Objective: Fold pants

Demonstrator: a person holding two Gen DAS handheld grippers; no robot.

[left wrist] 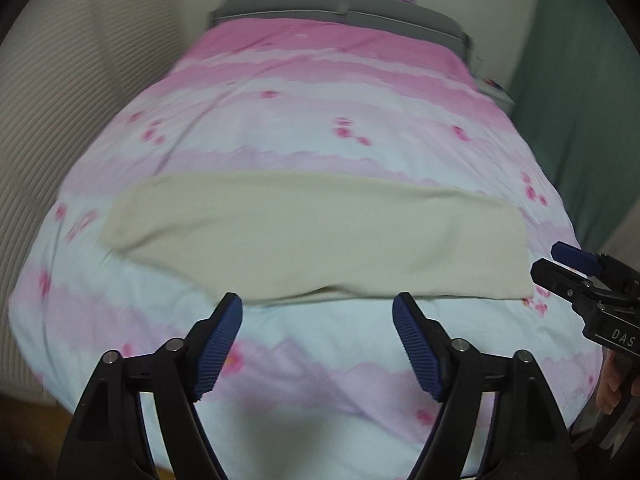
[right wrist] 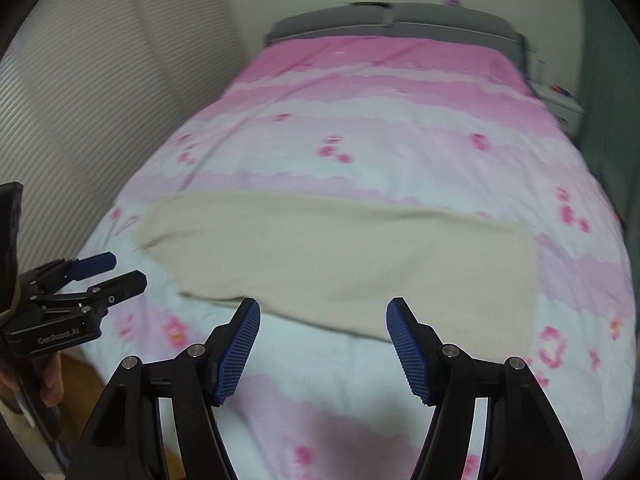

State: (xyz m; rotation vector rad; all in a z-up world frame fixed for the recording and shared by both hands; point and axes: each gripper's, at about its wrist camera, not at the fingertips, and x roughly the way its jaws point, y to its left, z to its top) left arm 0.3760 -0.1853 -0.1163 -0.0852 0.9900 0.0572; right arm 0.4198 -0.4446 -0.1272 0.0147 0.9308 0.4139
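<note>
On floral quilt (left wrist: 304,152): soft cream pants (left wrist: 316,236), flat oblong

The cream pants (left wrist: 320,236) (right wrist: 340,260) are lying flat across the bed, folded lengthwise into one long band running left to right. The right end is cut square, while the left end is tapering, and the near edge is bulging slightly toward the viewer.
</note>
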